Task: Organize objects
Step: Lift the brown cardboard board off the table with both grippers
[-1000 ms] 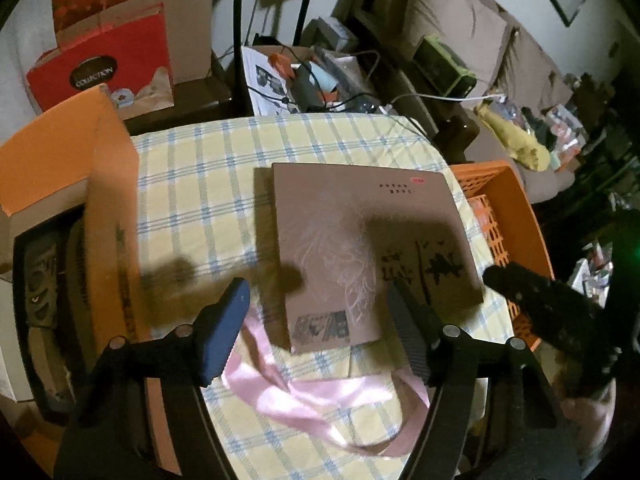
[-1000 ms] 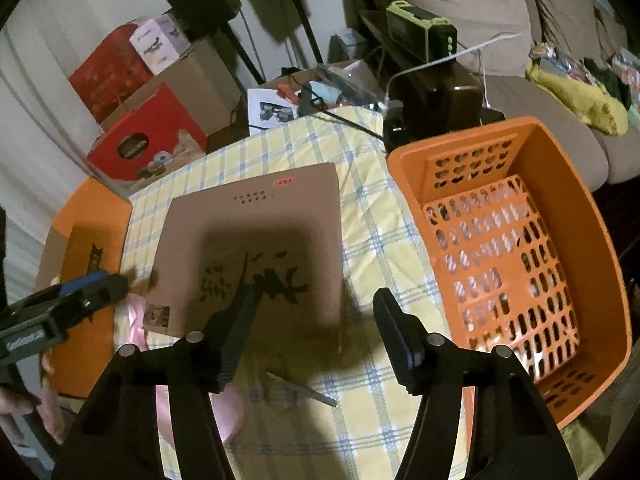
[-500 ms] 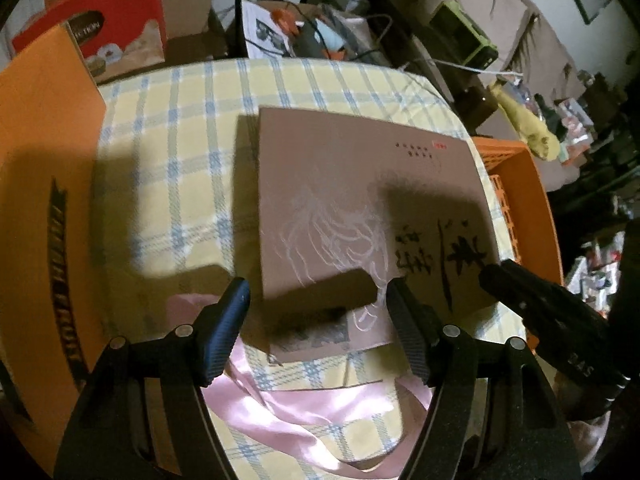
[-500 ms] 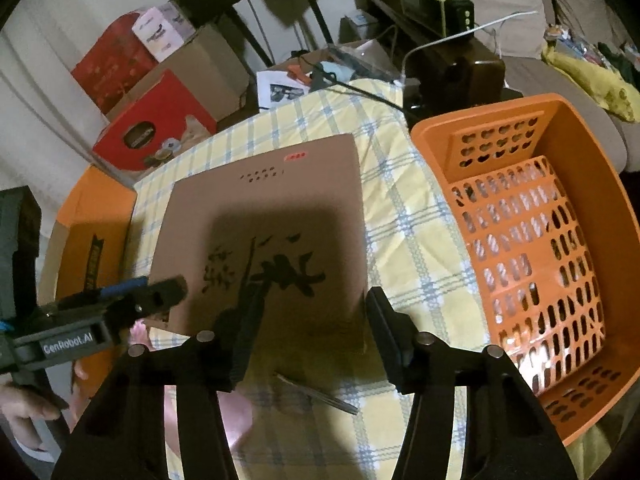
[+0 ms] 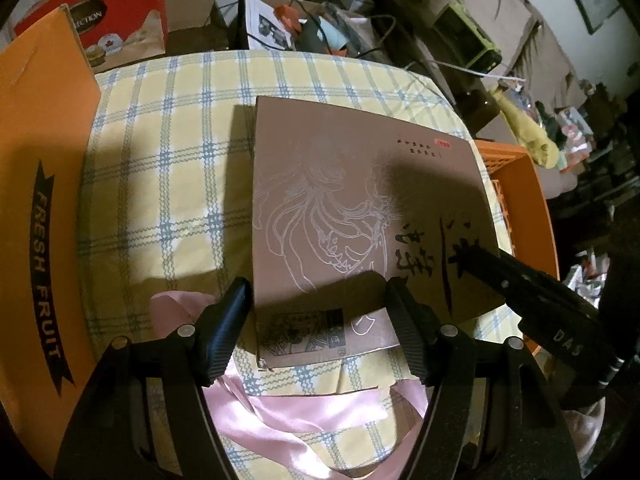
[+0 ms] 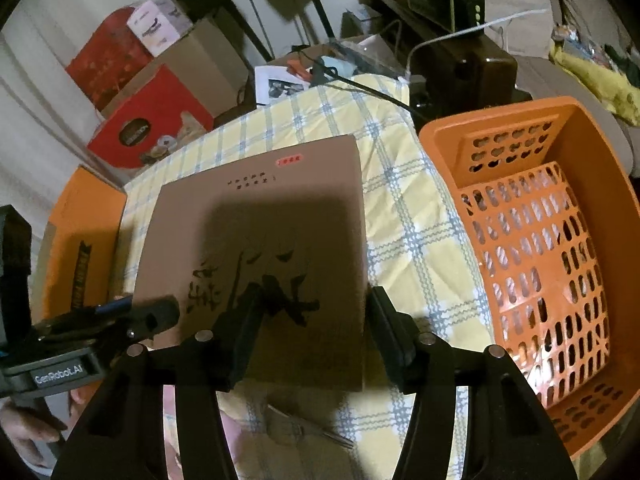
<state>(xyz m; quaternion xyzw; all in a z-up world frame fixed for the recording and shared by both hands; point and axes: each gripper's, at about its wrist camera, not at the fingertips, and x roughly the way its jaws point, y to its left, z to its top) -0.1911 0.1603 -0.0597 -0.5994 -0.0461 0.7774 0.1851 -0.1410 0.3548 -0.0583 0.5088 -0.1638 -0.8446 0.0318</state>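
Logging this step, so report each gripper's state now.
Left gripper: open, holding nothing, over the brown book.
Right gripper: open, holding nothing, over the same book.

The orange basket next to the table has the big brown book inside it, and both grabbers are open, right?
Not quite. The orange basket holds no book. The big brown book lies flat on the checked tablecloth, beside the basket, as the right wrist view shows. The rest is right: the left gripper and the right gripper are both open.
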